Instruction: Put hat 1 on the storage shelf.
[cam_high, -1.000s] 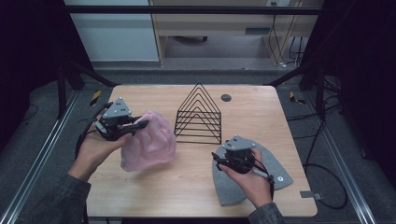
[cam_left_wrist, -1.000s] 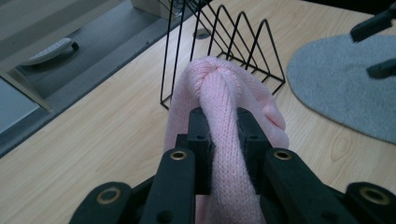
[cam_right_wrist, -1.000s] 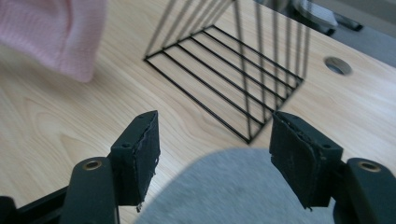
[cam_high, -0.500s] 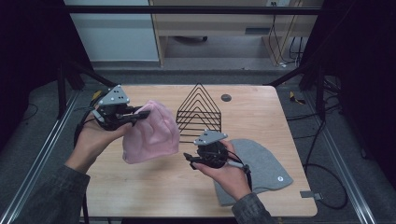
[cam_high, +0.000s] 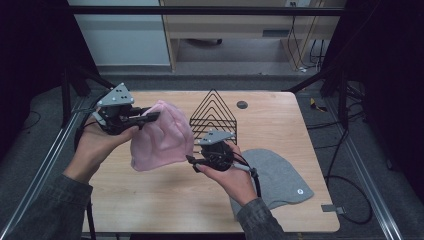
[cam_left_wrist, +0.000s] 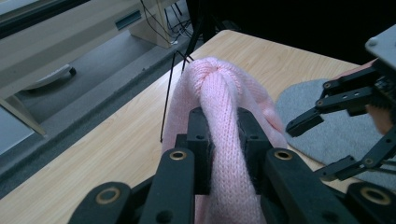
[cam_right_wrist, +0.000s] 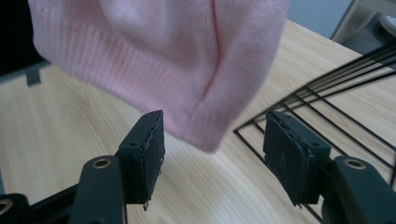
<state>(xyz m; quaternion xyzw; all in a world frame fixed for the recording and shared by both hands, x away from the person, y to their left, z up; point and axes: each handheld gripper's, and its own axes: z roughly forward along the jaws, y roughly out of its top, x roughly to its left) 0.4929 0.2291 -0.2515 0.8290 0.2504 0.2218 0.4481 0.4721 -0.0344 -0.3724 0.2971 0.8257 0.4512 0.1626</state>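
A pink knit hat (cam_high: 162, 137) hangs above the wooden table (cam_high: 150, 200), and my left gripper (cam_high: 152, 116) is shut on its crown. In the left gripper view the bunched knit (cam_left_wrist: 219, 88) is pinched between the two jaws (cam_left_wrist: 224, 140). My right gripper (cam_high: 192, 162) is at the hat's lower right corner, open. Its jaws have just been closing a little. In the right gripper view the hat's ribbed corner (cam_right_wrist: 154, 51) hangs just past the jaws (cam_right_wrist: 212, 140), with no pad pressing on it. A grey hat (cam_high: 280, 180) lies flat at the front right.
A black wire rack (cam_high: 215, 112) of triangular loops stands mid-table, just behind the right gripper. A small dark disc (cam_high: 242, 104) sits near the far edge. The rack's wires (cam_right_wrist: 327, 102) run close beside the right jaw.
The left gripper has lifted the pink hat off the table. The right hand has moved left from the grey hat to the pink hat's lower corner.
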